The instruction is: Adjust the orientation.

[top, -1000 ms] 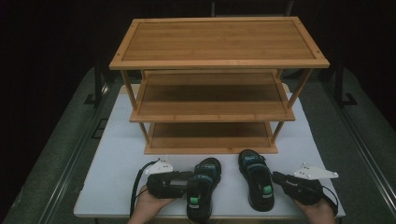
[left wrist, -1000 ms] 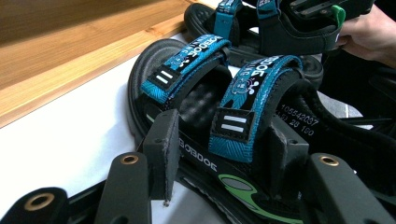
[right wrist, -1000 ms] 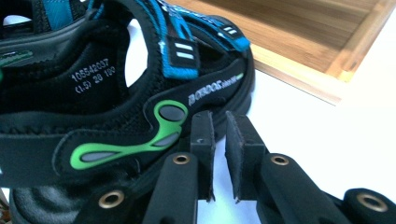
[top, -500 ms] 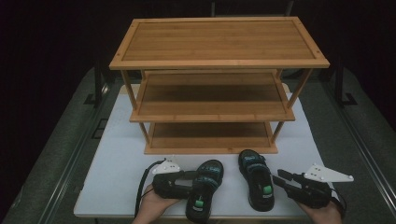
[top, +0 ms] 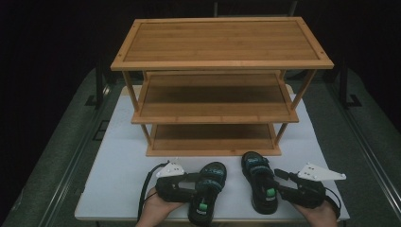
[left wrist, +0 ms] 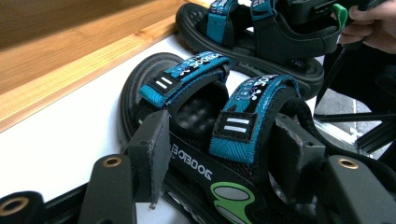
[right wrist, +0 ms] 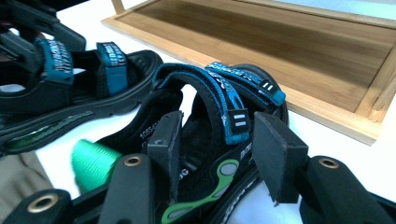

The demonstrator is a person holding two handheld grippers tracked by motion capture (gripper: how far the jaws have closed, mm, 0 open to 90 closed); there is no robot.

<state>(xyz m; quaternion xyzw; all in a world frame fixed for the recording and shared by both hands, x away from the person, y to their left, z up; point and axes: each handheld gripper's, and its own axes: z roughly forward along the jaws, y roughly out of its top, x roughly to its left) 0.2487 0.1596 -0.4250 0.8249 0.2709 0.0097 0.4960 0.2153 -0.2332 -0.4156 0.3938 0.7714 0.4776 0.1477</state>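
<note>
We found two black sandals with blue straps lying side by side on the white table point(top: 118, 179), just in front of the bottom tier of the three-tier bamboo shoe rack point(top: 222, 61). The left gripper point(top: 191, 182) lay level at the left sandal point(top: 207, 191), its jaws straddling the heel end. In the left gripper view the jaws stood partly apart, with that sandal point(left wrist: 205, 121) between them; the right pad point(left wrist: 294, 154) sat against the rear strap, while a gap showed at the left pad point(left wrist: 152, 149), so we recorded no clamp. These jaws had just been opening. The right gripper point(top: 279, 182) lay level at the right sandal point(top: 260, 187), likewise at its heel end. In the right gripper view its jaws stood apart on either side of the right sandal point(right wrist: 210, 140), both pads clear of the straps, and they too had just been opening. We noted a hand point(top: 158, 210) under the left gripper and a hand point(top: 321, 215) under the right one, both at the near table edge. Both sandals rested flat on the table, toes toward the rack.
</note>
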